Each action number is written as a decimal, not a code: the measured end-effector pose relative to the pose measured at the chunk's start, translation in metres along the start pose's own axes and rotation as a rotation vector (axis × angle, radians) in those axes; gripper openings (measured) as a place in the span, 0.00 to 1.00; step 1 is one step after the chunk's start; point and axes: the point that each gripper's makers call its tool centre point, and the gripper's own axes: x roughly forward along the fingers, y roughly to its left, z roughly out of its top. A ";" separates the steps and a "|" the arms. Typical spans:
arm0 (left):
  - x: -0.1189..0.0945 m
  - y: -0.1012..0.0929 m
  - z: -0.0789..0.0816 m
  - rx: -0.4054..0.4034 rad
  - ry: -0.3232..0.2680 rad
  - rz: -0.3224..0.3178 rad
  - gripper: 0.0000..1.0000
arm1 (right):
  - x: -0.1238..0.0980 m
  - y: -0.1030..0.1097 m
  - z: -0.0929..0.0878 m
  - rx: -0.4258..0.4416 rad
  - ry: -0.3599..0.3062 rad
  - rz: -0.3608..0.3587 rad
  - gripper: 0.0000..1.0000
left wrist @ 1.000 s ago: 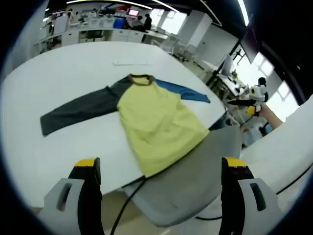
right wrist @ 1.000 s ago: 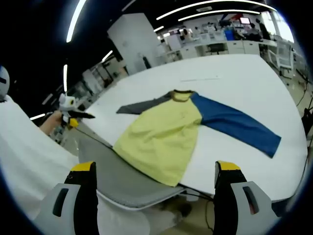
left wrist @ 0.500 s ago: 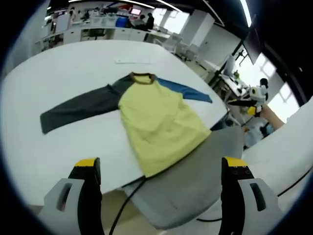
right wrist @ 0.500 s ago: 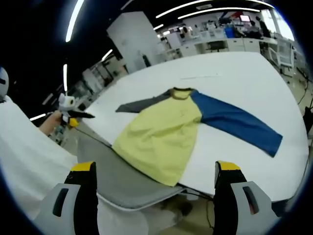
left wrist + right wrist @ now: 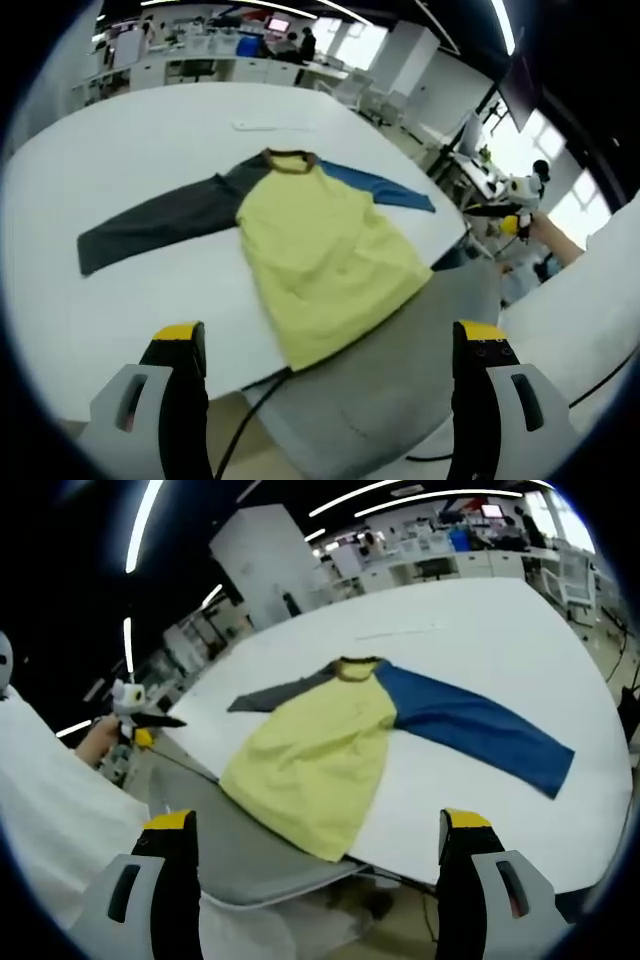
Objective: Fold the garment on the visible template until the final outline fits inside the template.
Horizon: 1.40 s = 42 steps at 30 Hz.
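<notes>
Open-plan office all around, strip lights overhead, desks and monitors far back, and front and centre a big white table point(image 5: 120, 130) with the garment spread flat on it. It's a long-sleeved raglan shirt point(image 5: 315, 250), yellow body, brown collar point(image 5: 290, 160) pointing away from us, and the hem hanging just at the table's near edge, over a grey chair seat point(image 5: 400, 350) tucked below.

From the shirt's yellow body, the dark grey sleeve point(image 5: 155, 220) runs out one way and the blue sleeve point(image 5: 470, 725) the other, both laid out straight and flat on the white surface. A faint thin outline point(image 5: 400, 633) sits on the table beyond the collar; whether that belongs to the template I can't tell.

Left gripper point(image 5: 325, 385), jaws spread wide, nothing between them, hovering short of the hem. Right gripper point(image 5: 315, 870), same story: jaws wide apart, empty, well back from the cloth. Nothing folded yet, by the look of it.

This is thin, limp knit, I'd say: light, floppy, no stiffness at all, and likely to drag and bunch on a smooth tabletop. My read is that the sleeves go in first, pinched at a cuff or along a seam edge, where the fabric is doubled and gives the jaws something to bite. Lift low, lay it across the yellow body, and mind that overhanging hem doesn't slide off the edge.
</notes>
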 end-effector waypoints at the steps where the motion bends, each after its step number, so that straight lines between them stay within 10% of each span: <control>1: 0.001 0.000 0.000 -0.002 0.002 0.000 0.99 | 0.000 -0.002 0.000 0.003 0.001 -0.001 0.99; 42: 0.024 -0.011 0.003 -0.048 0.051 0.038 0.99 | 0.006 -0.083 -0.003 0.075 0.020 -0.052 0.99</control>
